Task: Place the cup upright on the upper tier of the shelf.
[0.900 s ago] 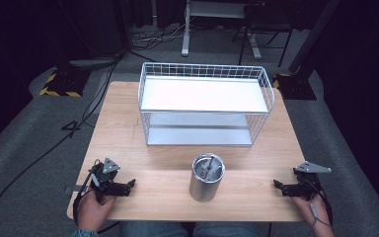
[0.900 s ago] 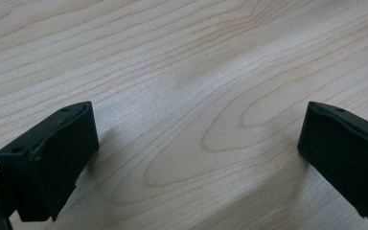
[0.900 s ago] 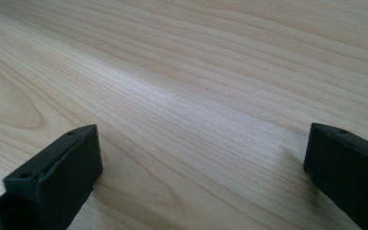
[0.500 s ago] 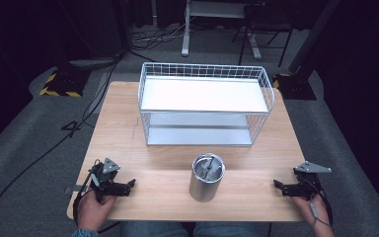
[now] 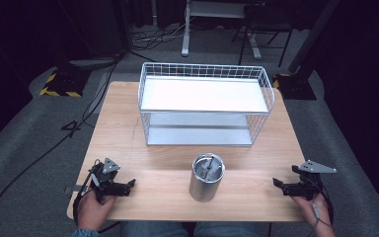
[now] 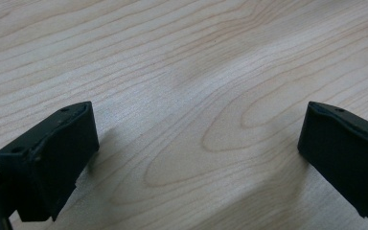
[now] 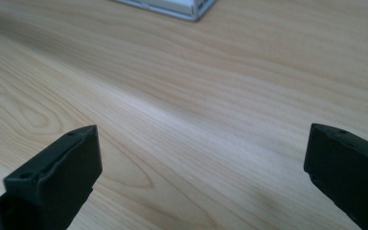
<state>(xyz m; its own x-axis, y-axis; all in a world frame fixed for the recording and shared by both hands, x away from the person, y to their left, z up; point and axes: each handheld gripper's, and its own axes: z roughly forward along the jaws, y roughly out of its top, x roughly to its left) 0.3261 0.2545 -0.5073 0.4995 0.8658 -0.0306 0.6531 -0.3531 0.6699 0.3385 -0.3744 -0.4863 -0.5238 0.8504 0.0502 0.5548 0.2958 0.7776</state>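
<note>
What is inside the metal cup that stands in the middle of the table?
Looking down from the high view, the metal cup holds something metallic and grey leaning against its rim, too small to identify. The cup's wall hides its lower part and the cup's bottom.

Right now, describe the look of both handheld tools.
Each tool, left tool and right tool, is black, topped by a grey three-cornered plate, with a dark cable trailing from it. The jaws are blocky black pads with small screw holes.
</note>
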